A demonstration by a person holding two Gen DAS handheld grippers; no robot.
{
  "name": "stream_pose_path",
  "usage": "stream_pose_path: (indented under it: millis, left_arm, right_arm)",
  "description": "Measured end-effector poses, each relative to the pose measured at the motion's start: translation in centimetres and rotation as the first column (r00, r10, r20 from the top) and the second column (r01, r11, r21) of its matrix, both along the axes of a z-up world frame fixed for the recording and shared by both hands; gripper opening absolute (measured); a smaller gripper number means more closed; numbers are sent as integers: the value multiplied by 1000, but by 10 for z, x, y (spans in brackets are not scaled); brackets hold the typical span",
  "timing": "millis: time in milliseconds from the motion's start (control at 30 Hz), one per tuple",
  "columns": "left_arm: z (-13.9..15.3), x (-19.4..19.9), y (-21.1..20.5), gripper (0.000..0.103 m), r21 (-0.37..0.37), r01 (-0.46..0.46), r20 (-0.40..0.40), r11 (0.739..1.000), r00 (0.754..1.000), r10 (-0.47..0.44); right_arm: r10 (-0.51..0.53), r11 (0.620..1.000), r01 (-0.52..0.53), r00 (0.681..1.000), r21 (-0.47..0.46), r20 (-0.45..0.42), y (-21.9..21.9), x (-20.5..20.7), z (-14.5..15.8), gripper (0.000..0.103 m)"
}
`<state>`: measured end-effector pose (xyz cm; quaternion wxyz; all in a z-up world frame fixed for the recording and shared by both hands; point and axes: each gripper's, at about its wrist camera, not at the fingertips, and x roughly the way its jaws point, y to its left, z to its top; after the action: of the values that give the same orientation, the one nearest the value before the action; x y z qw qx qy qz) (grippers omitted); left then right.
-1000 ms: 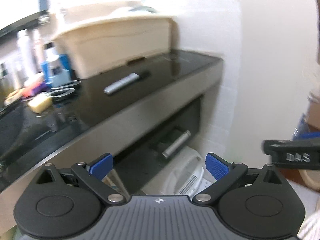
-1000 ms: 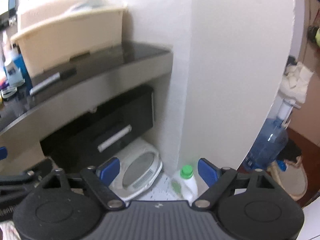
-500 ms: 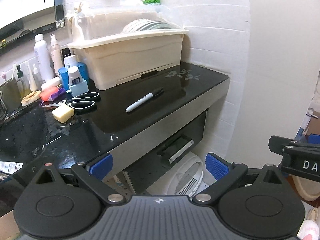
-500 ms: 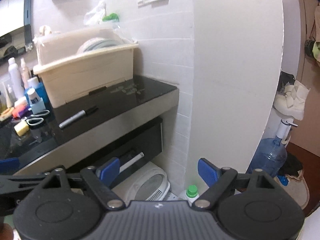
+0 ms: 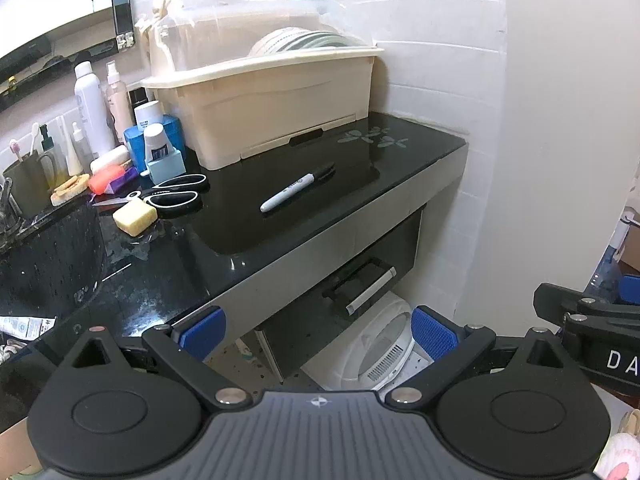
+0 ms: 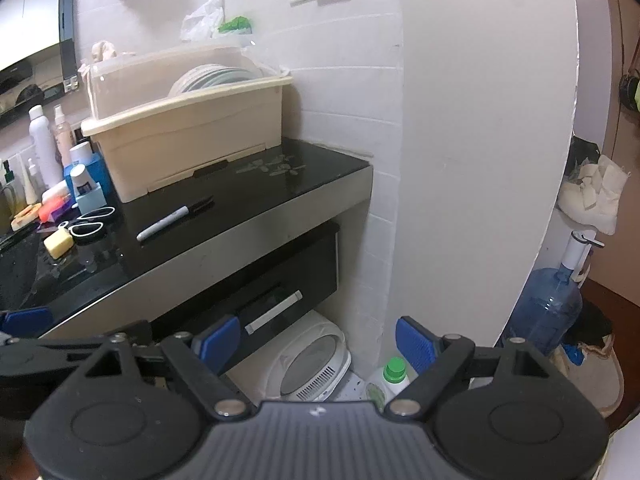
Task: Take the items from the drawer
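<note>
Left gripper [image 5: 318,330] and right gripper [image 6: 318,344], jaws apart and empty; black silver-handled drawer [image 5: 360,280] lies just beyond both.

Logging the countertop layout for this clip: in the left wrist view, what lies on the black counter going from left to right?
Yellow soap bar → scissors → marker pen → flower print on the counter's right end.

Marker [image 5: 298,191] on black counter [image 5: 248,232] w/ scissors [image 5: 176,196], soap [image 5: 135,217] & beige dish bin [image 5: 276,112]
</note>
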<state>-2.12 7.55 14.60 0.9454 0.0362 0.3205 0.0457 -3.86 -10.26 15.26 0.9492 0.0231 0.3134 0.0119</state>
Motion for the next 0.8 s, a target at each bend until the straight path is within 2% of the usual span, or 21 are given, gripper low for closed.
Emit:
stream_pose_path:
  millis: [800]
  left_arm:
    - [-3,2,-3,100,1,11,-9,1000,1000,-11]
  right_arm:
    - [-5,1000,5,1000,7,-7,-4,-1,-1,85]
